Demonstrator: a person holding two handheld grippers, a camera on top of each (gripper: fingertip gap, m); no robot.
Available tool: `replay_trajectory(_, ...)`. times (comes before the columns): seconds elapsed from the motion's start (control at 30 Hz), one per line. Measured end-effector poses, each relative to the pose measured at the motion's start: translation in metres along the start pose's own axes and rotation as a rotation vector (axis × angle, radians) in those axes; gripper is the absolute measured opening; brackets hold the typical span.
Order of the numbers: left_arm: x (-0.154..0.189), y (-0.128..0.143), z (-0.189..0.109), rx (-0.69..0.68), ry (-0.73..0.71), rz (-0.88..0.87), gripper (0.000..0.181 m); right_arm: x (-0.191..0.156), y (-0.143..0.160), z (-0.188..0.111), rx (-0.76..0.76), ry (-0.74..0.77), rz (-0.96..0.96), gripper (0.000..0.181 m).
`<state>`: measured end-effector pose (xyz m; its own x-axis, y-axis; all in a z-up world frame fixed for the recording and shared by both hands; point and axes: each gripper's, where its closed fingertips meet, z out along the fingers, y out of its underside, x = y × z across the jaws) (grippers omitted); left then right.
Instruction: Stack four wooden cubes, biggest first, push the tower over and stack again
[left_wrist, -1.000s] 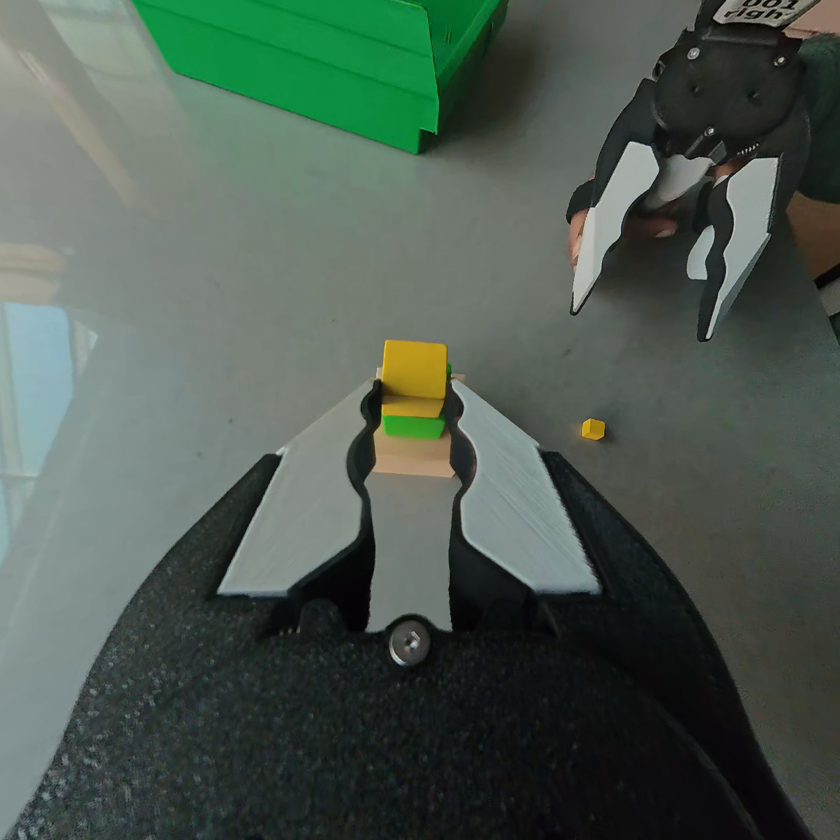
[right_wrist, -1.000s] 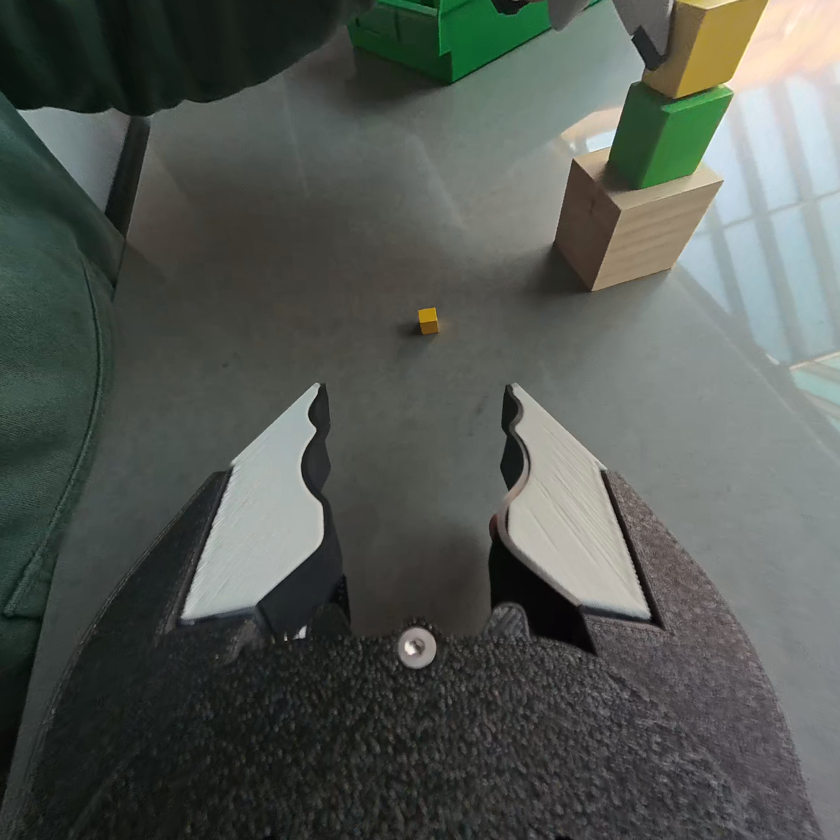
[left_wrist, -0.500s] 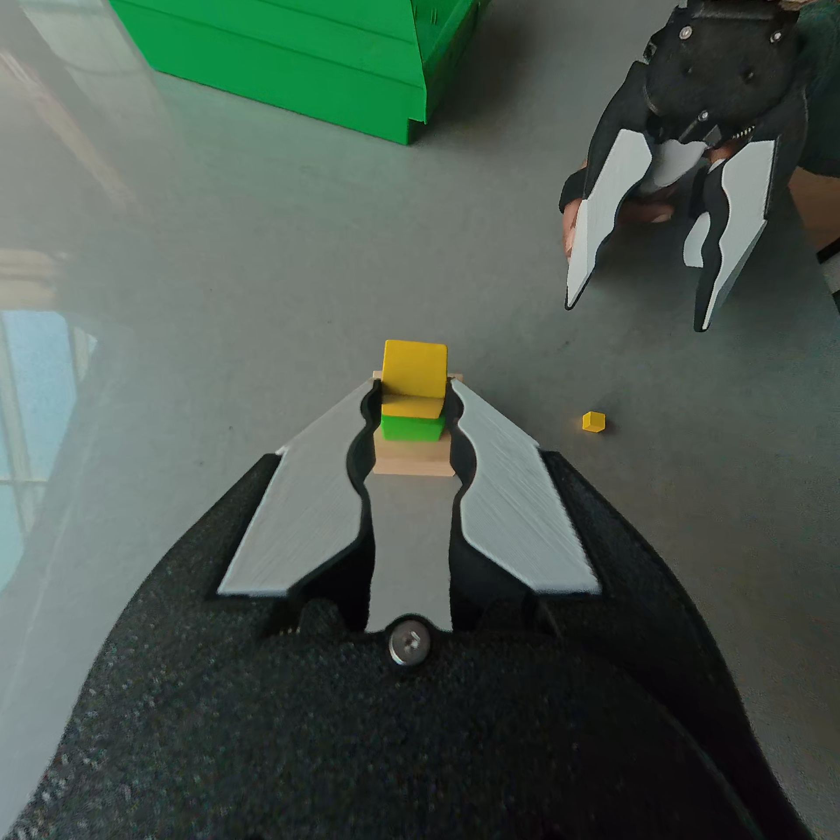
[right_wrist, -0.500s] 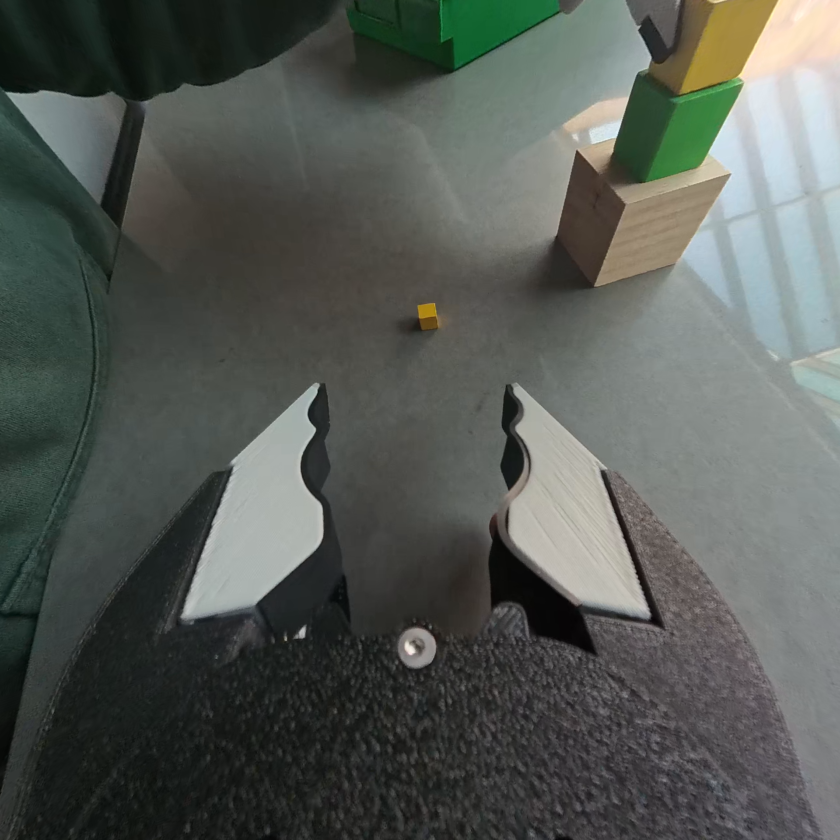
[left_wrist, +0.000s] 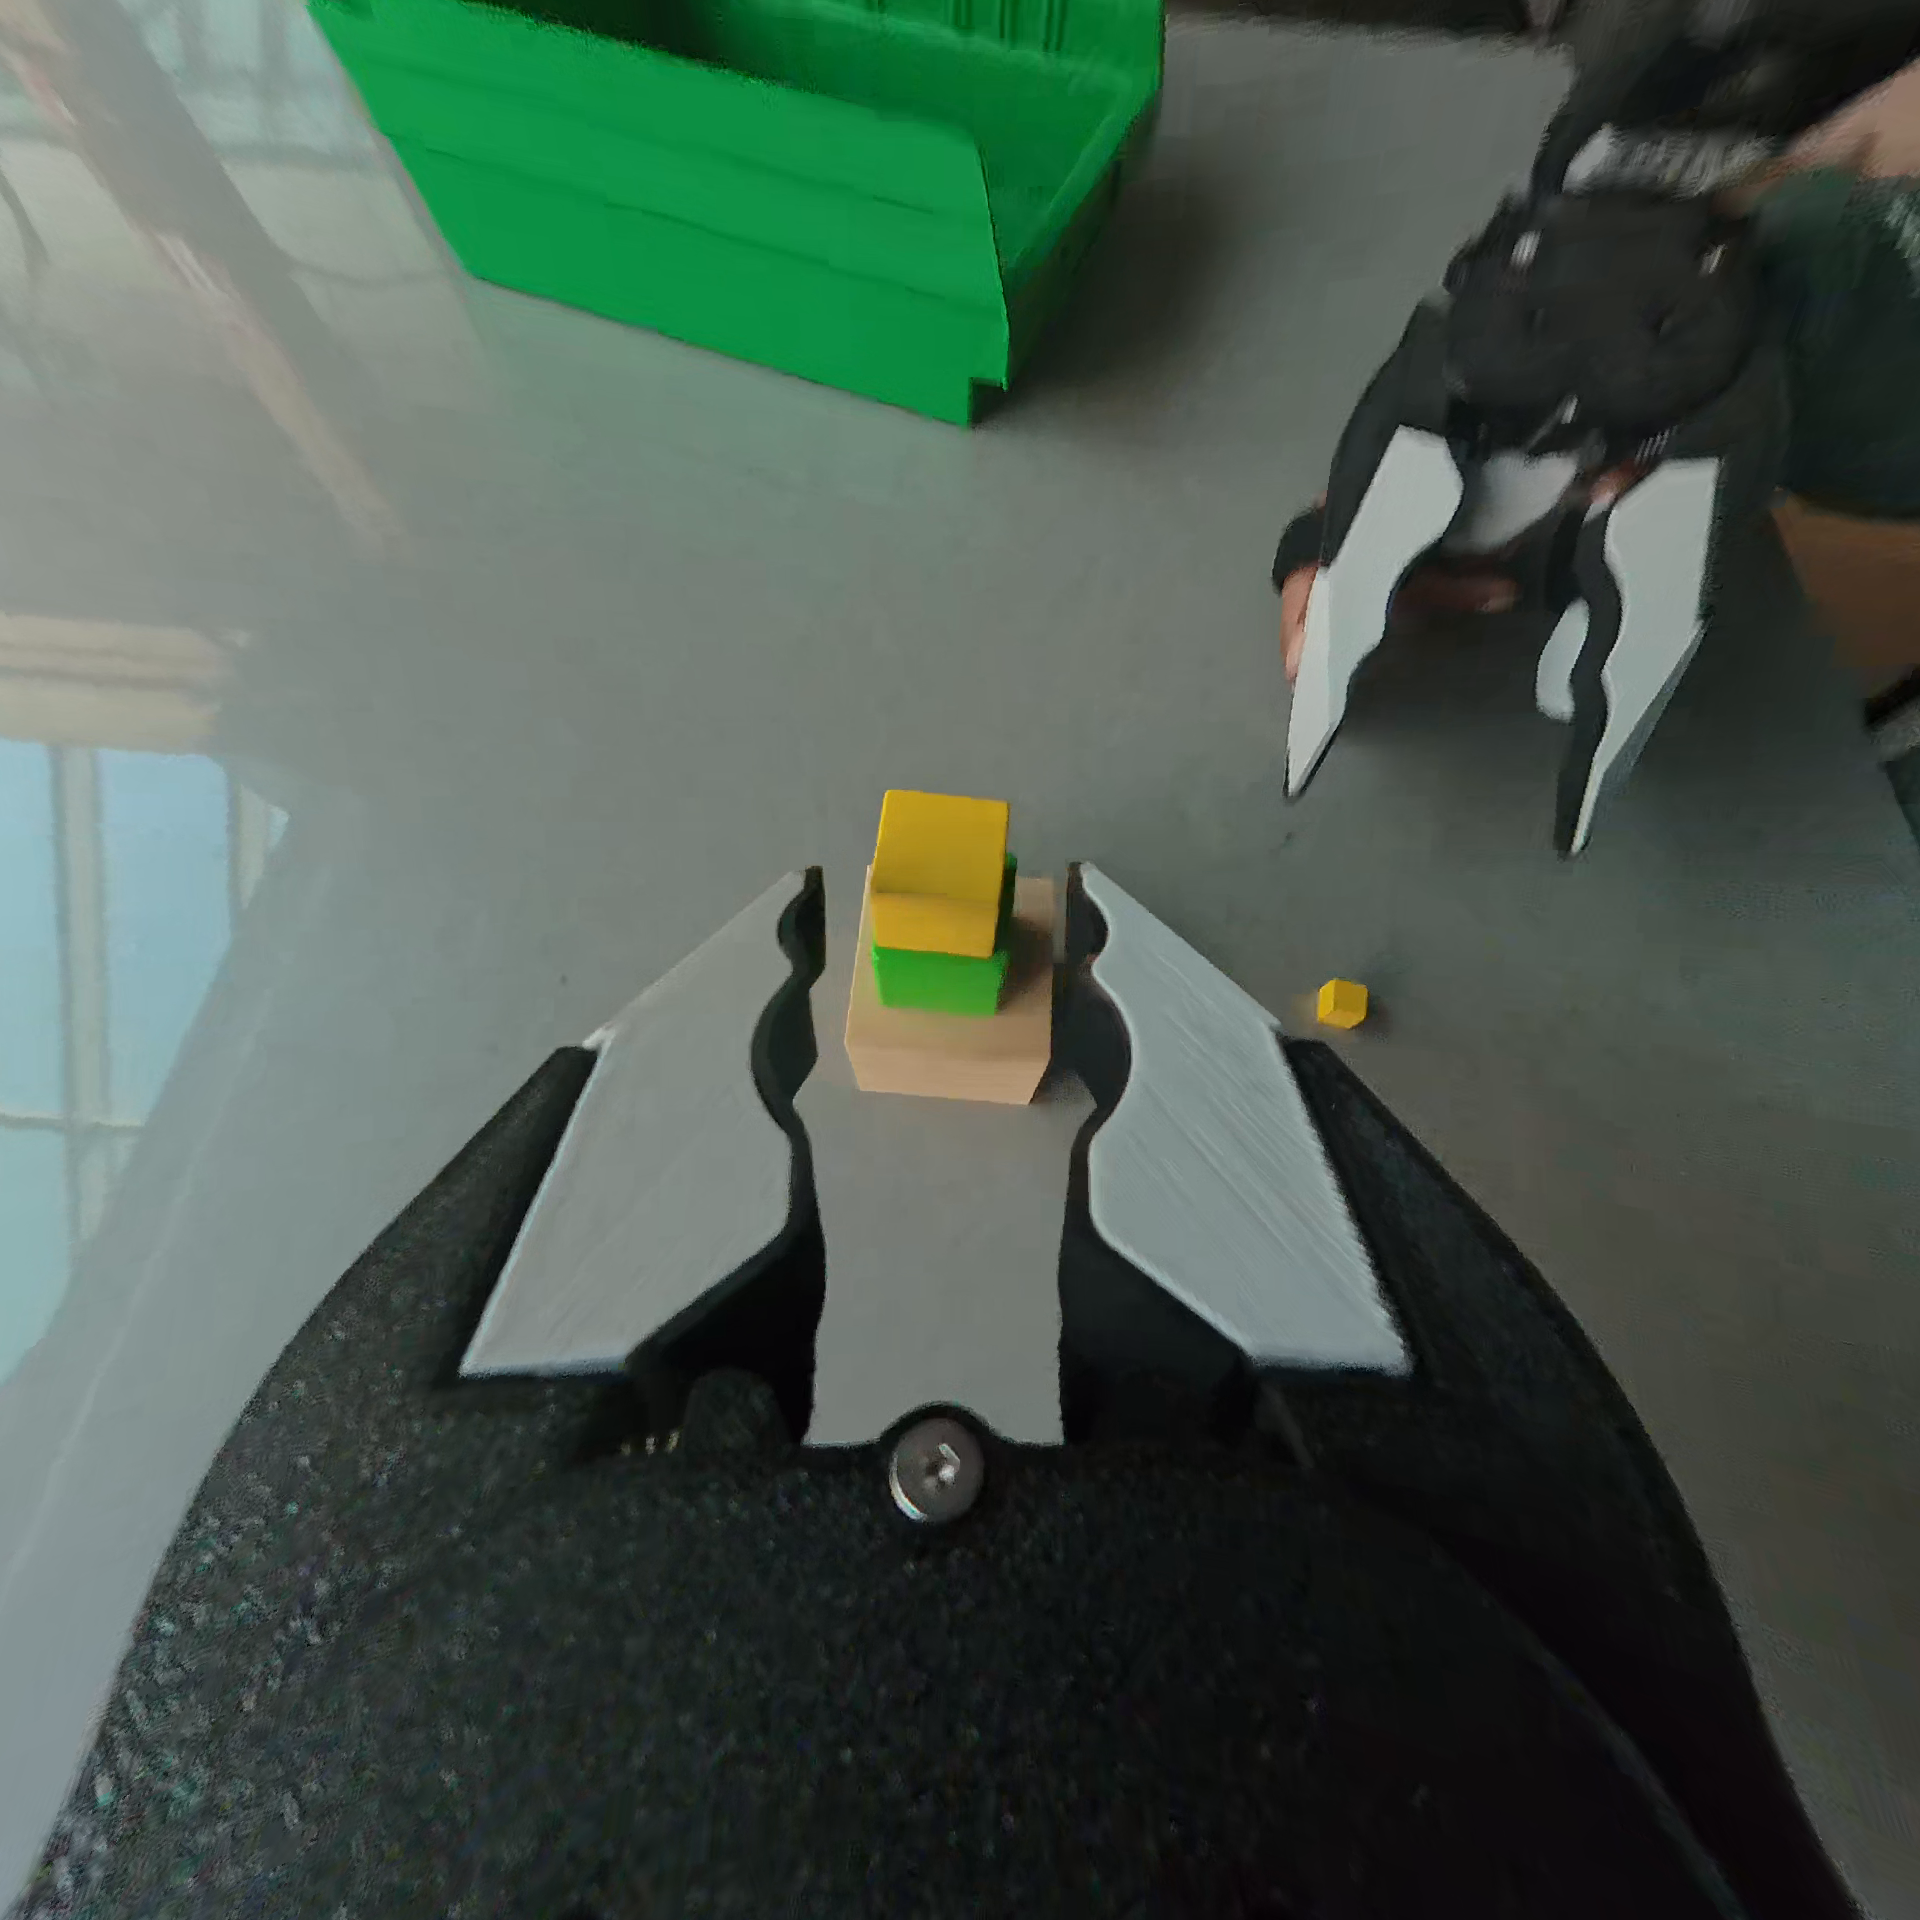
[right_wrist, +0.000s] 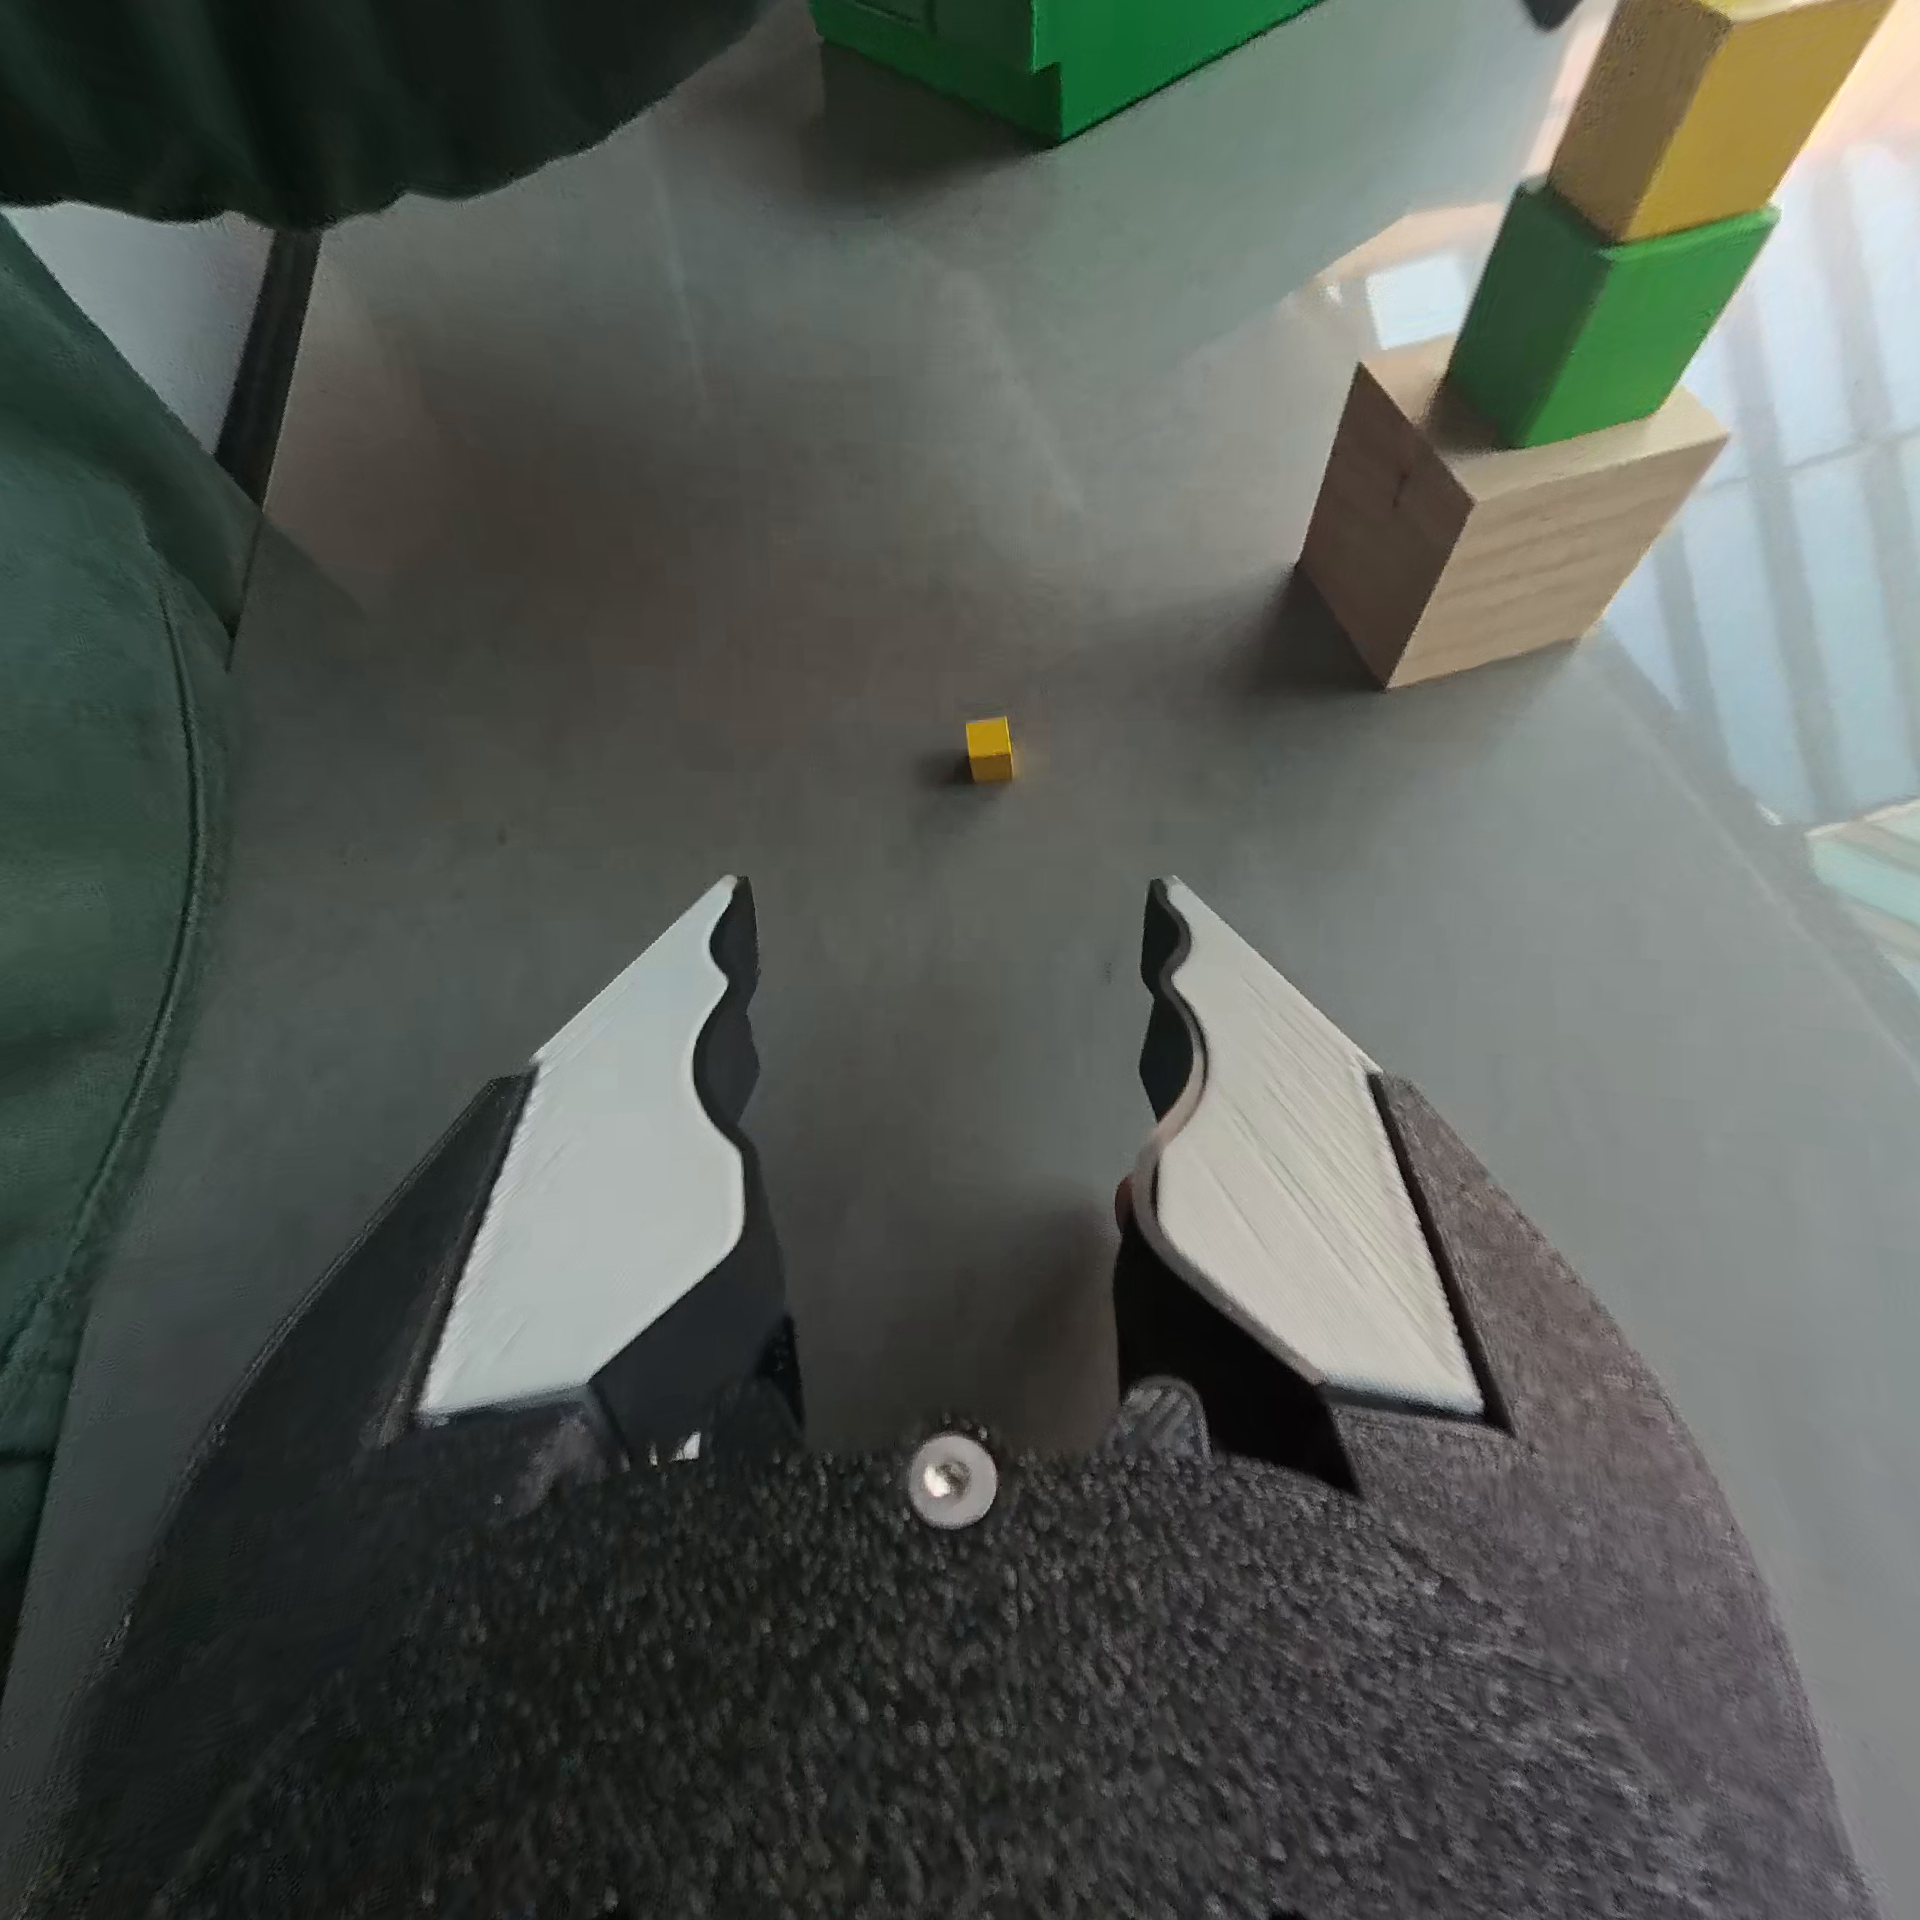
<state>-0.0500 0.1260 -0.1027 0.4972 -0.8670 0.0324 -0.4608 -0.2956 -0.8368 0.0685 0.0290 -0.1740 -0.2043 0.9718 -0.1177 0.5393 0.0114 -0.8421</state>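
A stack stands on the grey table: a yellow block (left_wrist: 940, 871) on a green block (left_wrist: 940, 979) on a larger plain wooden block (left_wrist: 945, 1060). My left gripper (left_wrist: 945, 883) is open, its fingertips apart on either side of the stack and clear of the yellow block. The stack also shows at the upper right of the right wrist view: yellow block (right_wrist: 1714, 114), green block (right_wrist: 1600, 322), wooden block (right_wrist: 1496, 540). My right gripper (right_wrist: 945, 894) is open and empty above the table. A tiny yellow cube (right_wrist: 988, 750) lies just ahead of it, also seen in the left wrist view (left_wrist: 1341, 1003).
A green plastic bin (left_wrist: 748, 177) stands at the back of the table, also at the top of the right wrist view (right_wrist: 1049, 52). A person's dark green sleeve (right_wrist: 94, 831) fills the left side. The right gripper (left_wrist: 1496, 727) hovers right of the stack. To reach the tiny yellow cube (right_wrist: 988, 750) in a straight line is about 6 cm for my right fingers, about 15 cm for my left. Look for it in the left wrist view (left_wrist: 1353, 985) too.
My left gripper has opened and let go of the yellow block, which now rests on the green block, and has drawn back. My right gripper has moved closer to the stack.
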Motion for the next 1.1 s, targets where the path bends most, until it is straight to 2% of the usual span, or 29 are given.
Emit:
replay_trajectory(0.1,0.006,-0.005,-0.018,0.160,-0.083,-0.080,0.050,0.001,-0.010,0.016,-0.033,0.000,-0.034,0.068)
replay_trajectory(0.27,0.044,0.016,-0.039,0.313,-0.252,-0.189,0.062,0.002,-0.012,0.044,-0.126,-0.022,-0.078,0.054)
replay_trajectory(0.5,0.087,0.057,-0.067,0.329,-0.531,-0.291,0.070,0.006,-0.010,0.056,-0.232,-0.012,-0.106,0.037)
replay_trajectory(0.7,0.097,0.062,-0.080,0.386,-0.660,-0.357,0.071,0.012,-0.005,0.059,-0.307,0.043,-0.156,0.011)
replay_trajectory(0.8,0.098,0.062,-0.077,0.395,-0.684,-0.360,0.070,0.014,-0.009,0.058,-0.287,0.030,-0.151,0.010)
replay_trajectory(0.9,0.099,0.061,-0.078,0.387,-0.718,-0.340,0.065,0.029,-0.037,0.043,-0.194,0.044,-0.135,0.010)
replay_trajectory(1.0,0.100,0.062,-0.077,0.388,-0.732,-0.337,0.062,0.058,-0.090,0.018,-0.098,0.081,-0.154,0.010)
replay_trajectory(1.1,0.100,0.063,-0.075,0.401,-0.736,-0.357,0.062,0.082,-0.129,0.010,-0.088,0.082,-0.196,0.010)
